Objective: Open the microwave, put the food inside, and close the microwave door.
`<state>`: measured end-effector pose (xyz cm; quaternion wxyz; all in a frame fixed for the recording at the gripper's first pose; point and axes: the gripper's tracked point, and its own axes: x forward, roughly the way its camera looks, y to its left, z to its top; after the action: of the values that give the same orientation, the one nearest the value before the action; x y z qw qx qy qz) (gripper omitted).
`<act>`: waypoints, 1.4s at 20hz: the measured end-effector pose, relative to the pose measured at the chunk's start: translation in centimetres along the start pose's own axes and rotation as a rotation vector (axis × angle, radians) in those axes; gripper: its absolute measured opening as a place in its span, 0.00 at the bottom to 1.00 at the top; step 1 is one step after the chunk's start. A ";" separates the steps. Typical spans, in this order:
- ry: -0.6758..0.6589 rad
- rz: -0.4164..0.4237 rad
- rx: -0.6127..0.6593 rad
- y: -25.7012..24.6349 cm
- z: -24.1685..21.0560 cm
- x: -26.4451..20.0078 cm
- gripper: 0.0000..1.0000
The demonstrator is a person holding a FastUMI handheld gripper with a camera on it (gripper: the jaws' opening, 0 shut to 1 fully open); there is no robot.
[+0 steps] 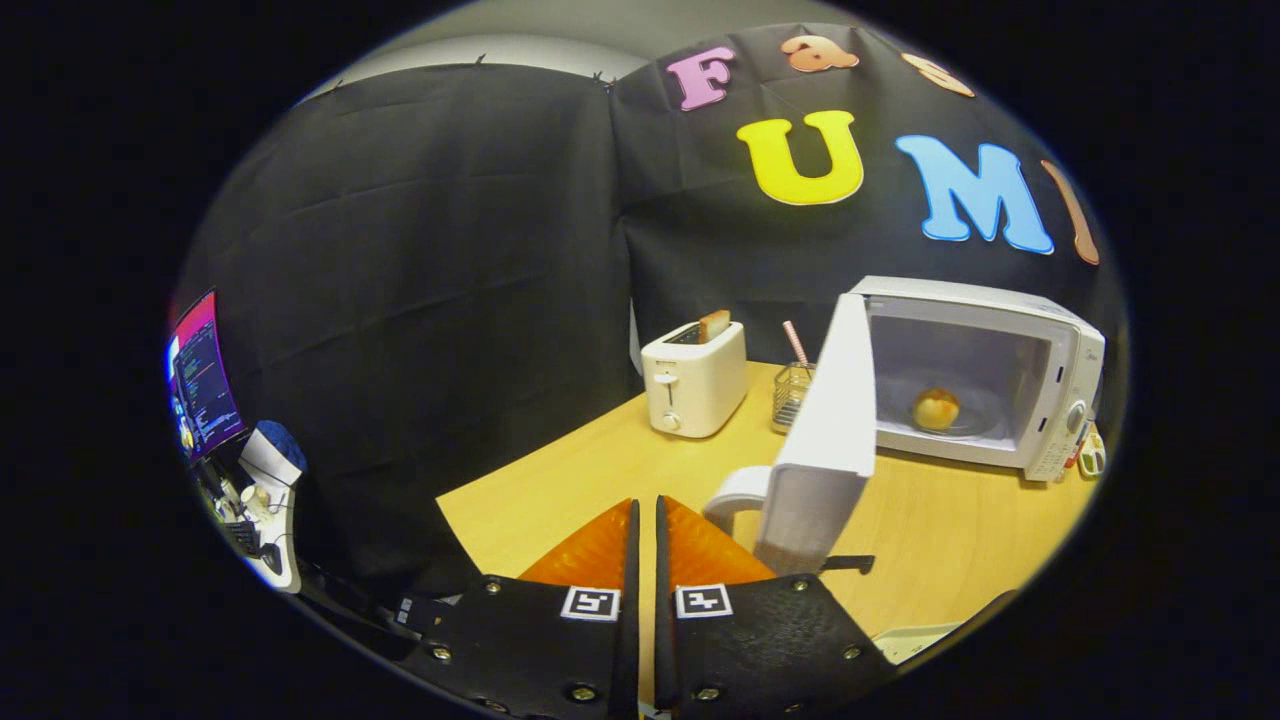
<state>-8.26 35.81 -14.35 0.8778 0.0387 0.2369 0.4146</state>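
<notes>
The white microwave [1040,390] stands on the wooden table, beyond my fingers and off to the right. Its door [825,440] is swung wide open toward me, edge-on, with its free end close to the right of my fingertips. Inside the cavity a round yellowish piece of food [937,408] rests on the glass turntable. My gripper [646,505] is shut with nothing held, the two fingers nearly touching. It hovers over the table just left of the door's free end, apart from it.
A white toaster [694,378] with a slice of bread in it stands behind the fingers. A wire basket [792,393] with a striped straw sits between toaster and microwave. A white cup [738,492] peeks out behind the door. The table [560,470] ends at left near a monitor [203,375].
</notes>
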 end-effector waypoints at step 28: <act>0.000 -0.306 0.140 -22.5 0.1 -3.6 0.01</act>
<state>5.82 18.48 -18.80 0.9259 0.0631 0.2684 0.2584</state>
